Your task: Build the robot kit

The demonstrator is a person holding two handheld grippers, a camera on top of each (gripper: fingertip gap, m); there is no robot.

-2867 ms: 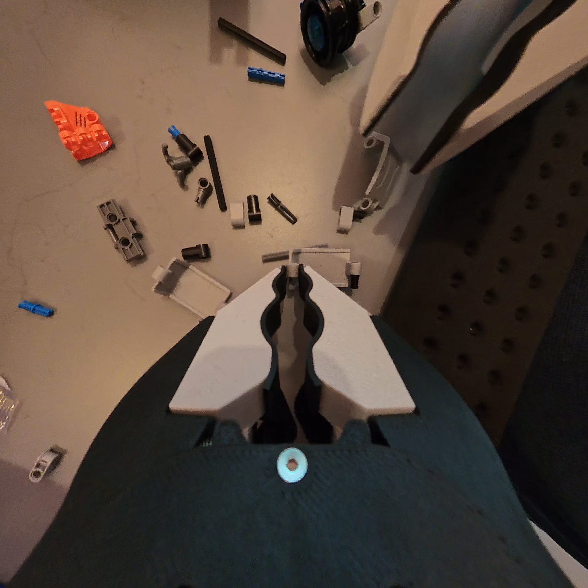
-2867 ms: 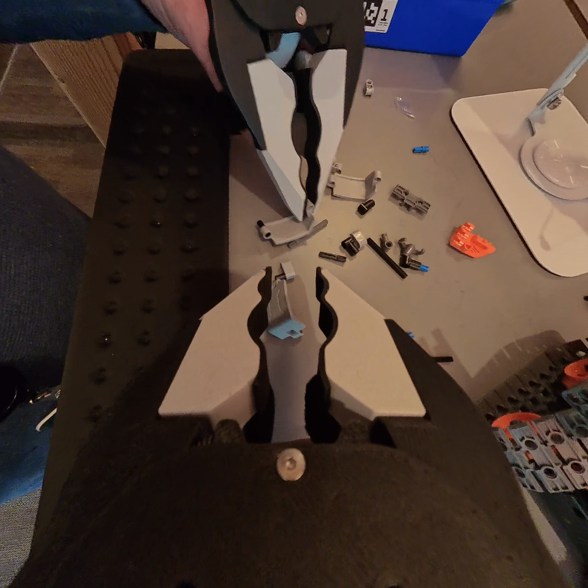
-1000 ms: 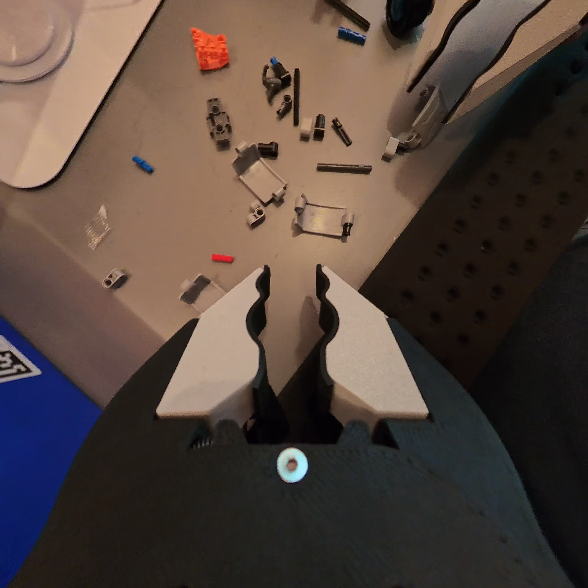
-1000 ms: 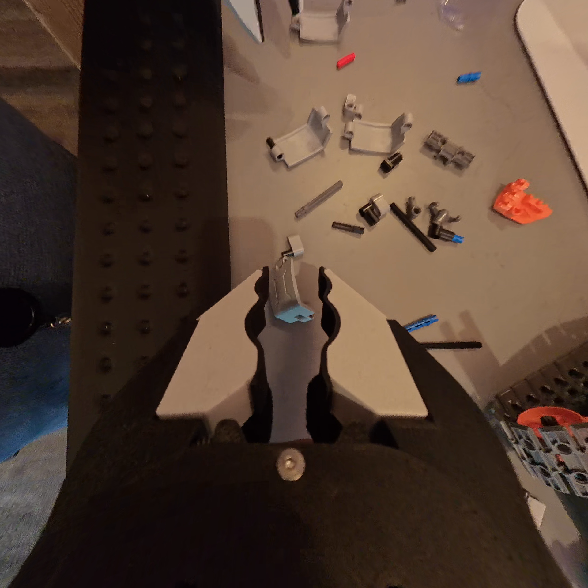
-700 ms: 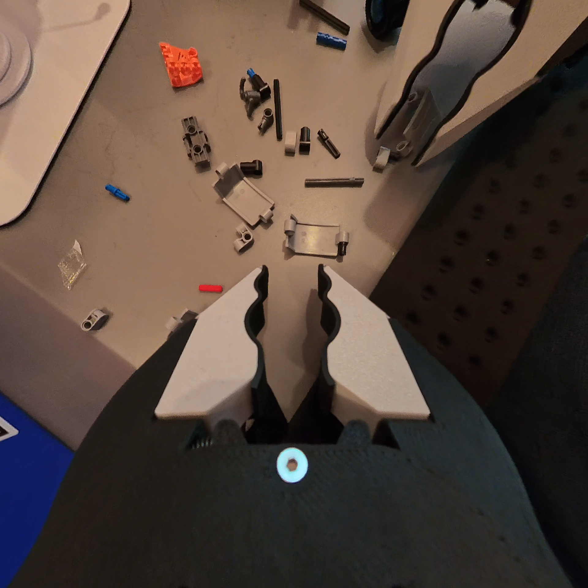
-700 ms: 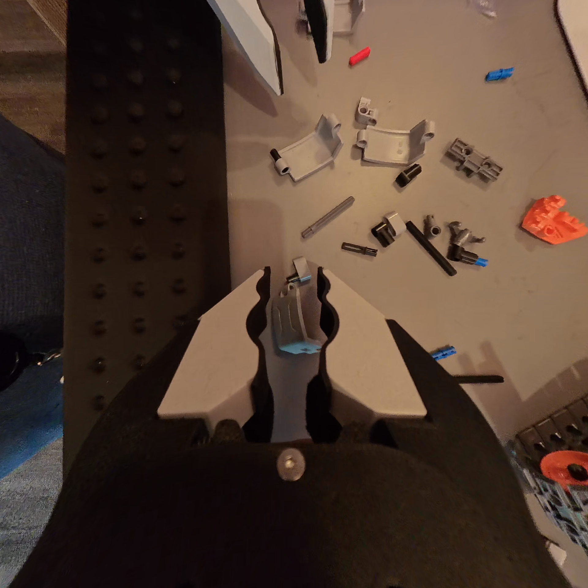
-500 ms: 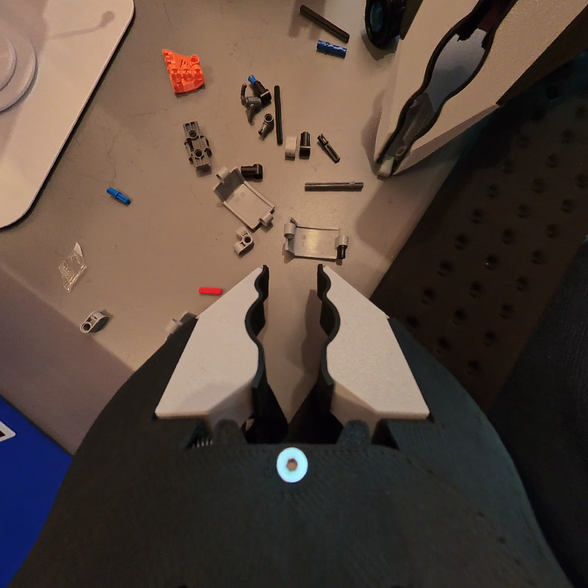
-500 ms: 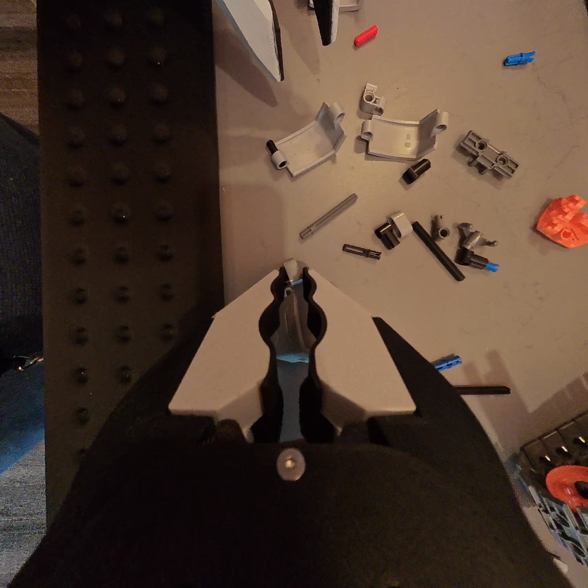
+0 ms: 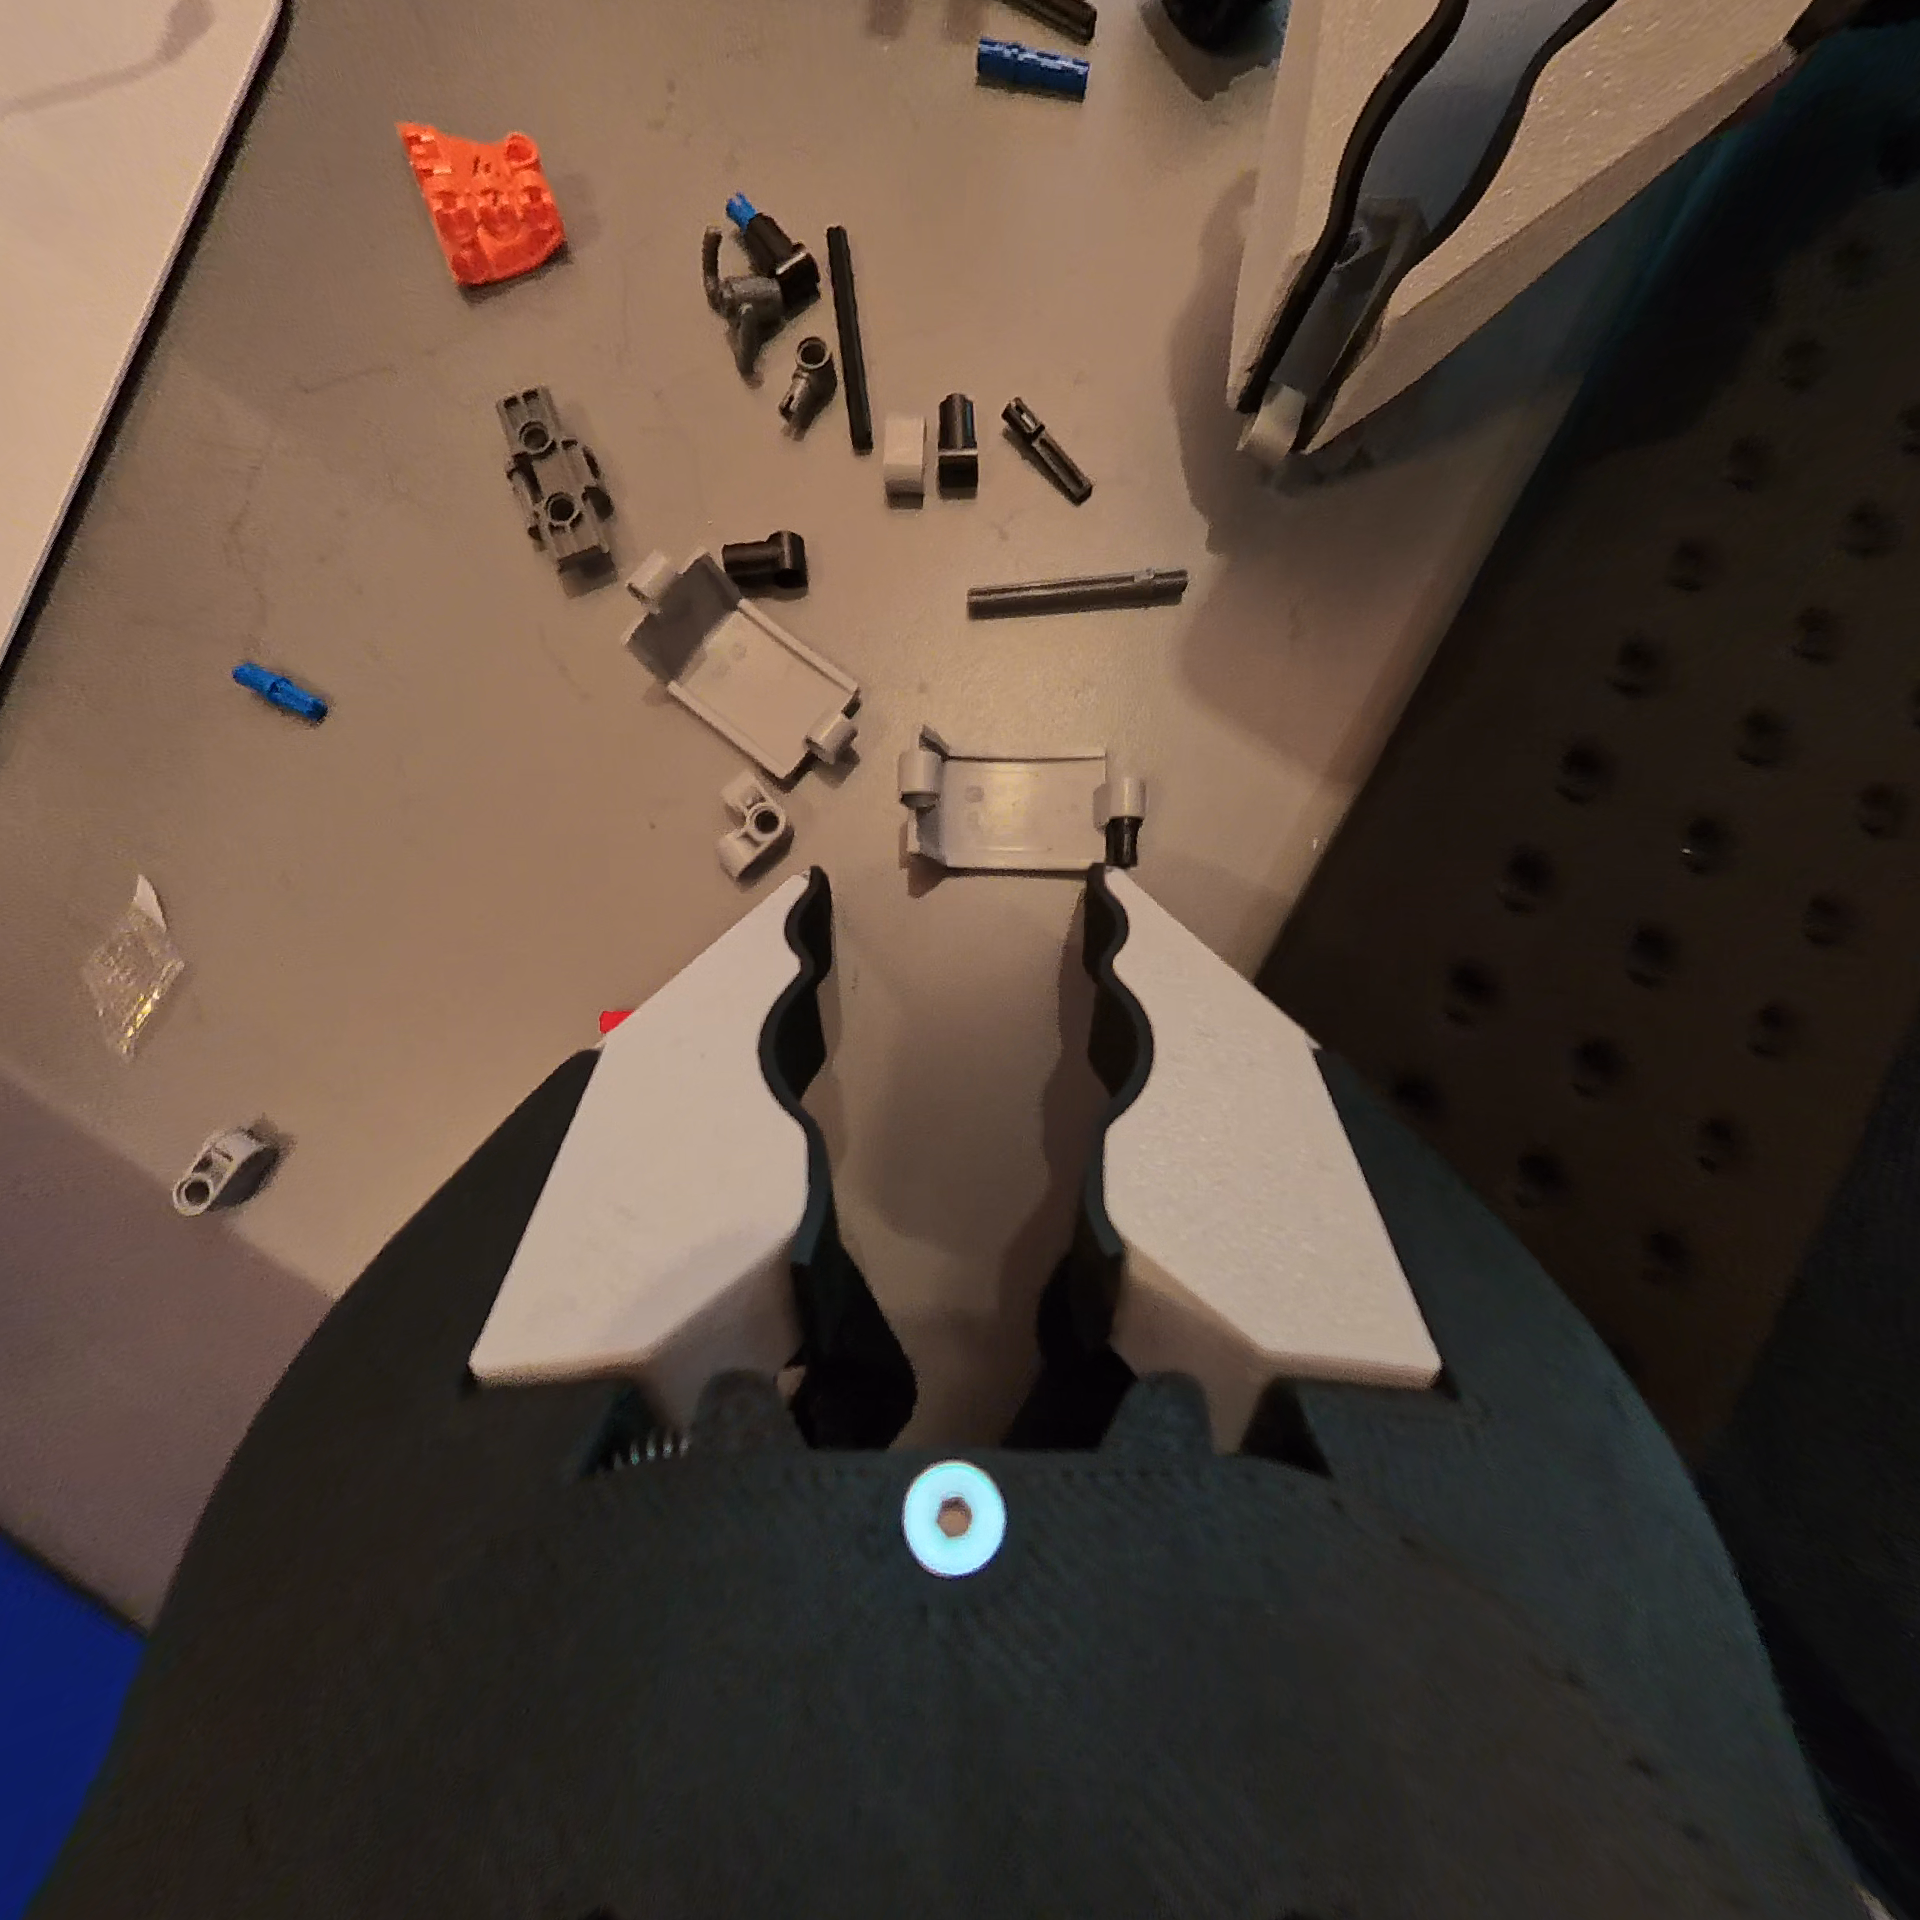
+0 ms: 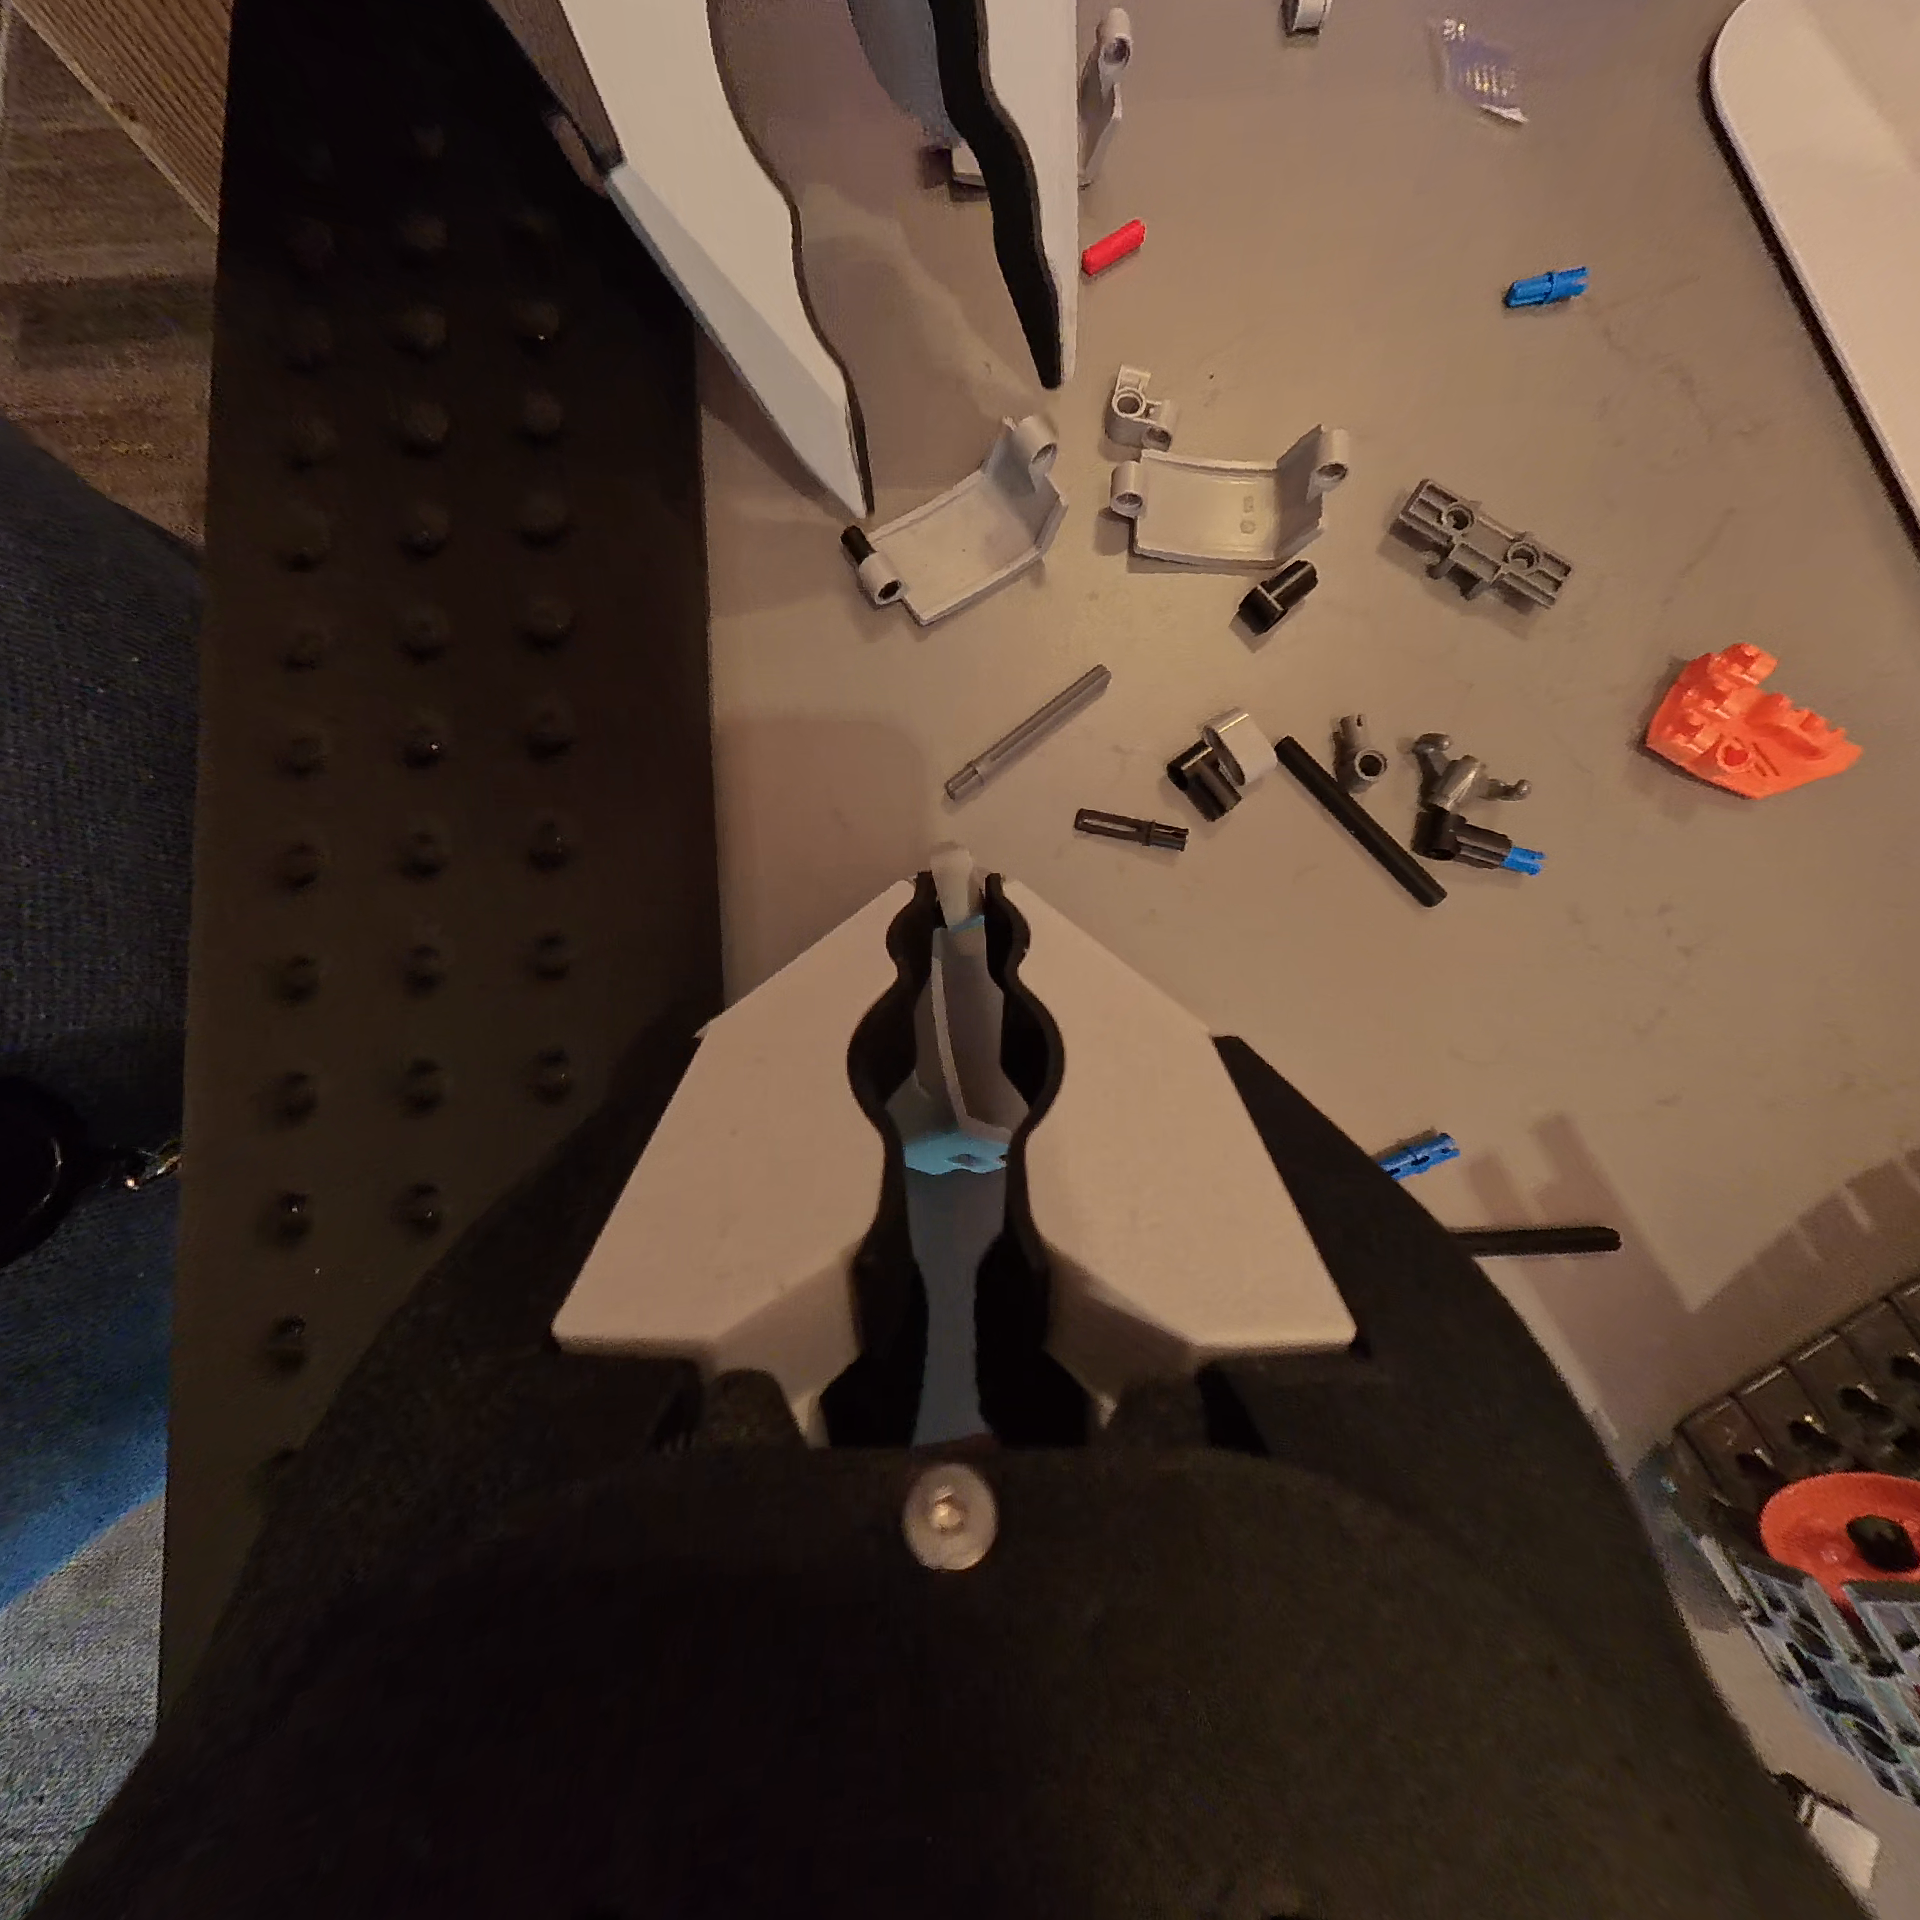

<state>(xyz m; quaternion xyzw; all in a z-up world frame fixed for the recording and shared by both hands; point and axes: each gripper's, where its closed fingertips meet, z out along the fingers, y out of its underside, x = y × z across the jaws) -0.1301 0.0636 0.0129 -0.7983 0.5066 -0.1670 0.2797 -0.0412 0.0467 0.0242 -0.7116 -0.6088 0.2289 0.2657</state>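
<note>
On the grey tabletop (image 9: 312, 935), the left gripper (image 9: 956, 894) is hovering with jaws spread wide and holding nothing, its tips just short of a curved grey panel (image 9: 1013, 816). Beyond that panel, the right gripper (image 10: 956, 894) is clamping narrowly on a grey panel piece with a light-blue connector (image 10: 961, 1039), beside the black studded mat (image 10: 416, 727).
</note>
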